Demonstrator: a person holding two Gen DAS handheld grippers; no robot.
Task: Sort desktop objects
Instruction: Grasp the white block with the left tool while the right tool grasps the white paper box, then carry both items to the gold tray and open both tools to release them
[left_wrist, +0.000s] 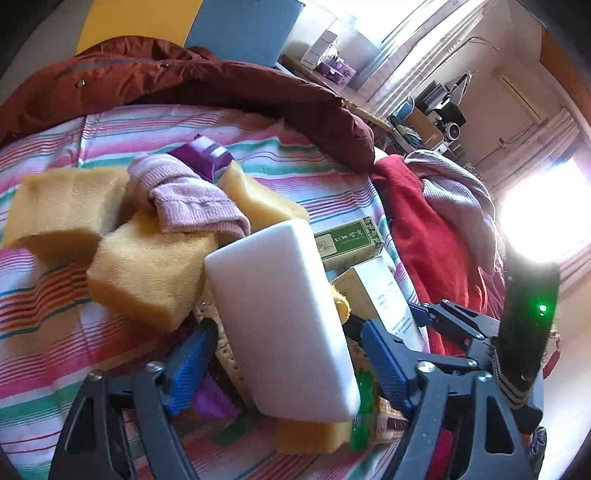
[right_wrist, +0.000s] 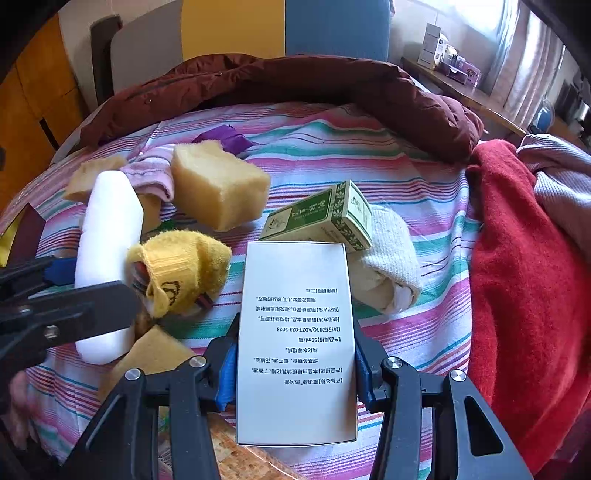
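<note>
A white foam block (left_wrist: 280, 325) lies tilted between the blue pads of my left gripper (left_wrist: 288, 365). The jaws stand open, with a narrow gap showing on each side of the block. The right wrist view shows the same block (right_wrist: 110, 236) at the left with the left gripper's fingers (right_wrist: 88, 310) around it. My right gripper (right_wrist: 295, 374) is shut on a white carton with printed text (right_wrist: 295, 332), held flat just above the striped cloth (right_wrist: 406, 177). Yellow sponges (left_wrist: 147, 273) (right_wrist: 218, 184), a pink sock (left_wrist: 184, 199), a rolled yellow sock (right_wrist: 181, 269) and a green box (right_wrist: 325, 218) lie around them.
A white sock (right_wrist: 391, 273) sits under the green box. A purple item (left_wrist: 203, 155) lies behind the sponges. A maroon jacket (right_wrist: 295, 85) rims the far side, with red (right_wrist: 517, 258) and lavender (right_wrist: 565, 192) garments piled to the right. A cluttered desk (right_wrist: 461, 88) stands beyond.
</note>
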